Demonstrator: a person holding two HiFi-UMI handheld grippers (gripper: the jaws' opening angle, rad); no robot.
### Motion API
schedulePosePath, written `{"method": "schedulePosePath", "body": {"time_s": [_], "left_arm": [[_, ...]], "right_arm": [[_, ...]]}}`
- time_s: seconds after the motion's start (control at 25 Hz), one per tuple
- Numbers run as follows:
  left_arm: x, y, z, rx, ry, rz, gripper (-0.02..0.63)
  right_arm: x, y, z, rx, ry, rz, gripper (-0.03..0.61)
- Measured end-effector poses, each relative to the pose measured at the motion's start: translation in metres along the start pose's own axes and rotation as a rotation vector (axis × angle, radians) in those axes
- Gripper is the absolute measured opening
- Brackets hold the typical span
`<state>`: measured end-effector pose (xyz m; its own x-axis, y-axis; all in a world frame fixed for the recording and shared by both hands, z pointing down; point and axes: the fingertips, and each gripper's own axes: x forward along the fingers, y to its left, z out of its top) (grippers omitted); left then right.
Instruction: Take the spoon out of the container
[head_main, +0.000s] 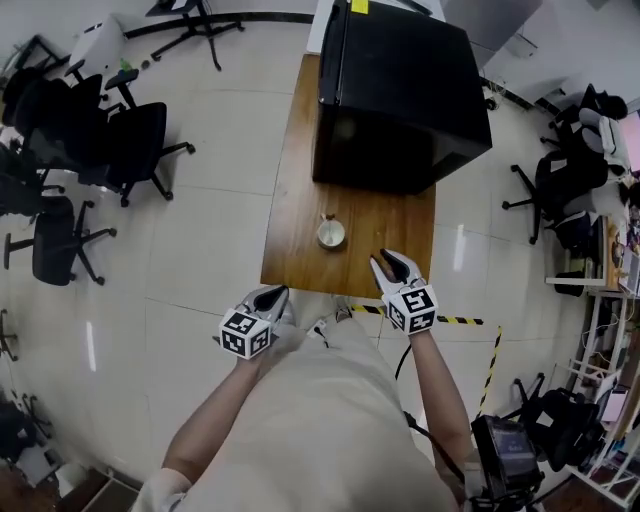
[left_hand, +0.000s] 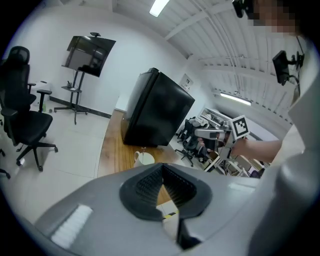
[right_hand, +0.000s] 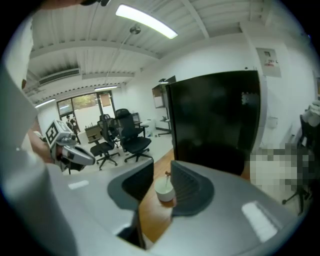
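A small white container (head_main: 331, 234) stands near the front of the wooden table (head_main: 295, 200), with a spoon (head_main: 325, 218) upright in it. My right gripper (head_main: 388, 262) hovers over the table's front right, a little right of the container, open and empty. In the right gripper view the container (right_hand: 164, 191) and the spoon (right_hand: 167, 176) show ahead through the gap of the right gripper (right_hand: 161, 165). My left gripper (head_main: 278, 292) hangs at the table's front left edge, shut on nothing. In the left gripper view the container (left_hand: 144, 158) sits beyond the closed left gripper (left_hand: 161, 167).
A large black cabinet (head_main: 400, 90) fills the far end of the table, just behind the container. Black office chairs (head_main: 130, 140) stand on the tiled floor to the left. Yellow-black tape (head_main: 460, 320) runs along the floor at the right, near more chairs (head_main: 560, 180).
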<state>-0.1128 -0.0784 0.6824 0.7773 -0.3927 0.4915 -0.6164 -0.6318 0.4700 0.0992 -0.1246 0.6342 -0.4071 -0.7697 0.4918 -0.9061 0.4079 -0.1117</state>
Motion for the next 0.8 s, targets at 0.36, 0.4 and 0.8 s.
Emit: {"method": "schedulePosePath", "body": {"time_s": [0.36,0.4,0.8], "left_arm": [[0.020,-0.003,0.030,-0.039,-0.024,0.087,-0.014],[0.020,-0.004,0.031,-0.048,-0.023,0.093,-0.015],[0.007,0.008,0.028,-0.097,-0.035,0.209,-0.014]], "right_arm": [[0.098,-0.016,-0.017,-0.194,0.169,0.236,0.098],[0.108,-0.015,-0.022,-0.220,0.198,0.265,0.098],[0.191,-0.008,-0.071,-0.473,0.414,0.482,0.098]]}}
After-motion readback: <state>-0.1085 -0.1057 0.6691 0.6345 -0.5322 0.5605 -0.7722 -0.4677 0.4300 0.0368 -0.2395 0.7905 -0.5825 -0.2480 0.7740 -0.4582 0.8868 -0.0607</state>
